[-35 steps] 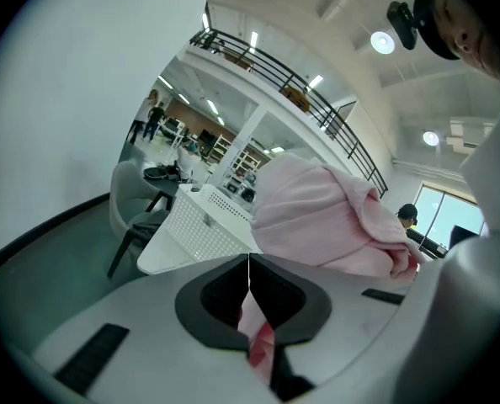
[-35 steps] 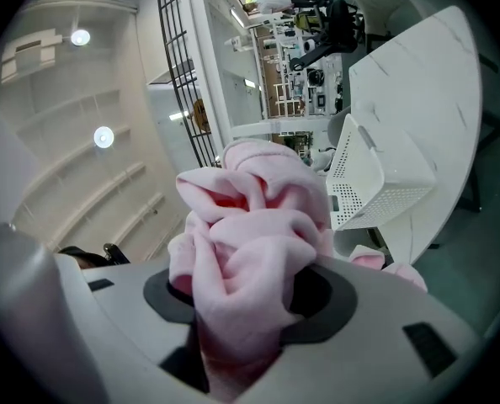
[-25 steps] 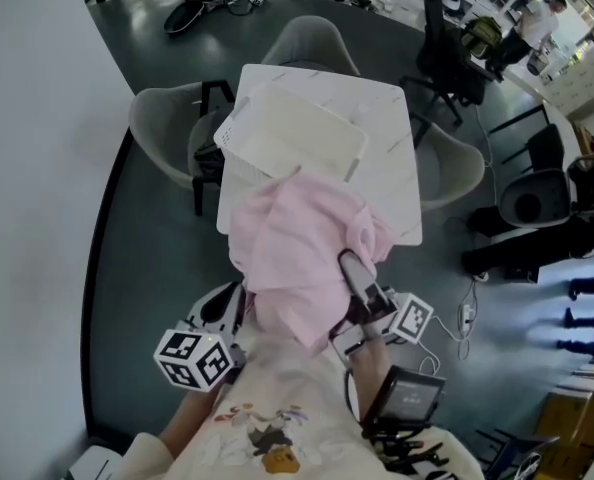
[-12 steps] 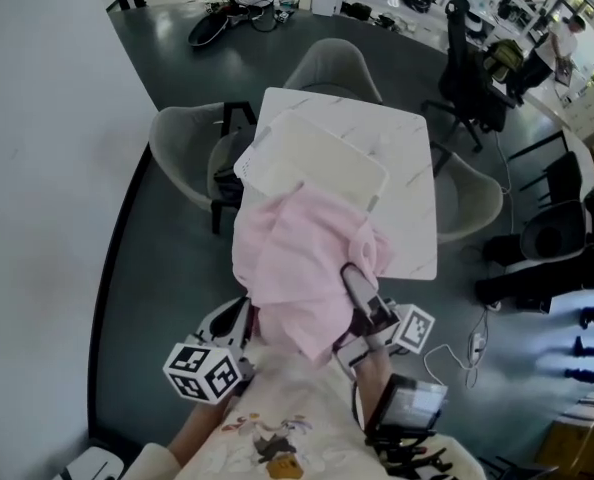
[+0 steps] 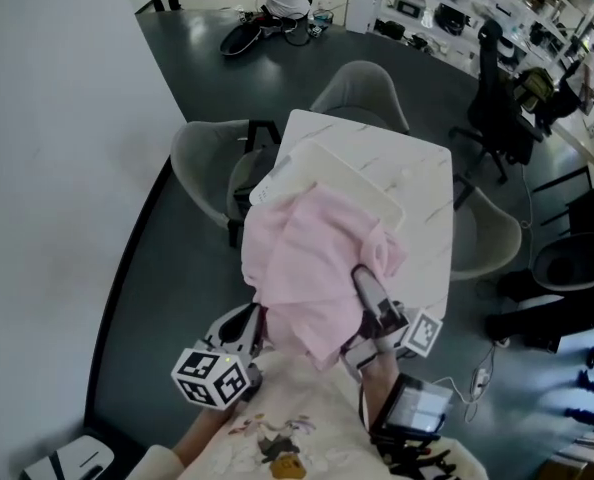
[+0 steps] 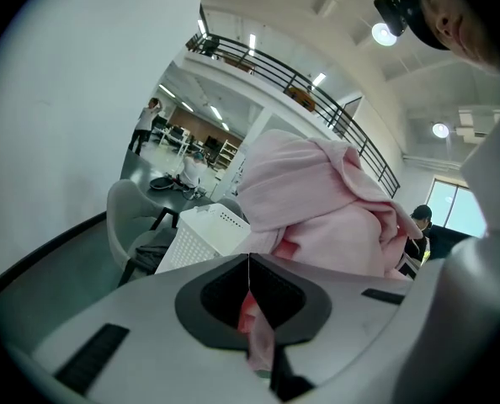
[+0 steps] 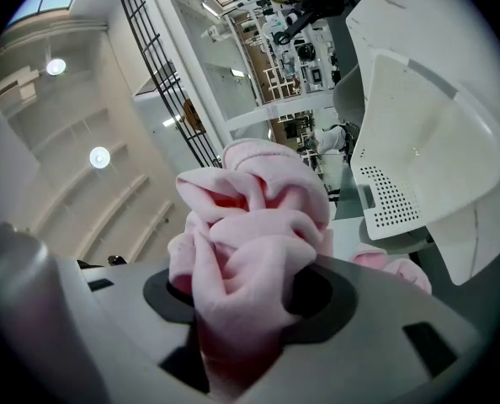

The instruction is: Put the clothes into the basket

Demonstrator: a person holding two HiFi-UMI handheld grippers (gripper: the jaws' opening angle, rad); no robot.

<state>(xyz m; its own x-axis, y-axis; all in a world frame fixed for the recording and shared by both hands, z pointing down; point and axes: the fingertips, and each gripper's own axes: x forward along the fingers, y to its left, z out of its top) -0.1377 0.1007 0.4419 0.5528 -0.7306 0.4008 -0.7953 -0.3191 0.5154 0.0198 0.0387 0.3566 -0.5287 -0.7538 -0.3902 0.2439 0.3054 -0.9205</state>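
Observation:
A pink garment (image 5: 312,268) hangs bunched in the air between both grippers, just in front of the white perforated basket (image 5: 327,173) on the marble table. My left gripper (image 5: 260,330) is shut on a thin fold of the pink garment (image 6: 254,331), its jaws almost touching. My right gripper (image 5: 372,303) is shut on a thick wad of the pink garment (image 7: 250,268). The cloth covers the basket's near edge in the head view. The basket (image 6: 201,236) shows behind the cloth in the left gripper view, and the basket (image 7: 418,158) fills the right side of the right gripper view.
The white marble table (image 5: 417,183) carries the basket. Grey shell chairs (image 5: 202,163) stand around it on the dark floor, one with a dark item on its seat. A white wall (image 5: 57,168) curves along the left. Office chairs and people are farther off.
The garment and both grippers hold the same grip. The table and basket have shifted right and slightly nearer in the head view as the person moves.

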